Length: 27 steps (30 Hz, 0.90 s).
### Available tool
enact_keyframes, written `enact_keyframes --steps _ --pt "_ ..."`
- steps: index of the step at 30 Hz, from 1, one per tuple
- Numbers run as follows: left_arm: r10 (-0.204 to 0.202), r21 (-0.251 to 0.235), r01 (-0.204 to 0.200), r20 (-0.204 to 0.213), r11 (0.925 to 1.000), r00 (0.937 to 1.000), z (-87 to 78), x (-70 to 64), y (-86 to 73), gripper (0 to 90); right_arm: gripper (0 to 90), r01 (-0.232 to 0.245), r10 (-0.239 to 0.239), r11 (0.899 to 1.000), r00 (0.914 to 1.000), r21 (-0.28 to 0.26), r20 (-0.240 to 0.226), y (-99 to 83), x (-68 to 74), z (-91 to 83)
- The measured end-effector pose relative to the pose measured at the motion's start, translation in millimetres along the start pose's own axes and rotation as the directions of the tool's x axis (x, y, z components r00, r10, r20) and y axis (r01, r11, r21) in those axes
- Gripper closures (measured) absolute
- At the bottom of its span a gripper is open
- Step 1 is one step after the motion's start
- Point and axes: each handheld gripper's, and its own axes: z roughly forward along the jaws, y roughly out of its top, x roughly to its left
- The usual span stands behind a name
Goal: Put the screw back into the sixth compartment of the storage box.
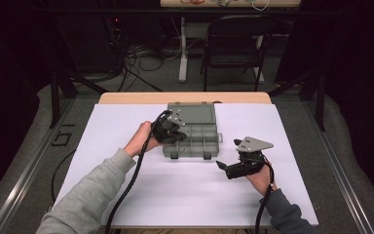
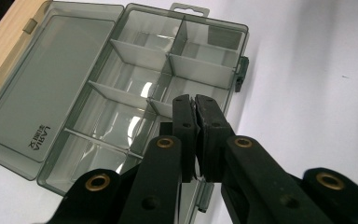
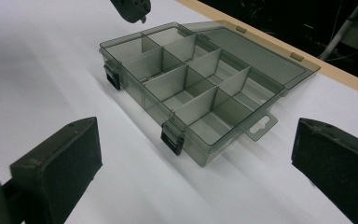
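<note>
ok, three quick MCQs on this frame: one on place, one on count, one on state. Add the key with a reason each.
1. Where is the left claw?
A. over the organiser box's left part
B. at the table's near edge
C. beside the chair

2. How many black latches are on the organiser box's front wall?
A. one
B. two
C. four

3. How is the box lid?
A. latched shut
B. taken off
C. open, lying flat behind the box

Key: 1 A, the high view shows it above the left compartments. 2 B, the right gripper view shows two latches. 3 C, the lid lies flat at the hinge side.

One organizer box [image 1: 195, 134] – eight compartments; two latches; two grippers.
</note>
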Motion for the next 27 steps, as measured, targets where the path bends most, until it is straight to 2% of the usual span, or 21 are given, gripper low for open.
enact_keyframes --steps 5,15,27 --pt "-0.010 0.006 0.010 -0.001 0.9999 1.0000 3.7 3.8 1.8 87.3 0.6 -0.001 0.001 1.000 1.0000 0.001 0.000 -0.1 -0.2 0.0" --pt "-0.025 0.051 0.025 0.009 0.9984 0.9996 19.7 7.7 0.5 87.3 0.3 -0.006 0.006 1.000 1.0000 -0.015 0.000 -0.3 -1.2 -1.0" --pt "-0.048 0.084 0.047 0.017 0.9953 0.9987 33.7 11.1 -2.6 87.1 0.3 -0.005 0.005 1.000 1.0000 -0.006 -0.003 -0.5 -1.0 -0.2"
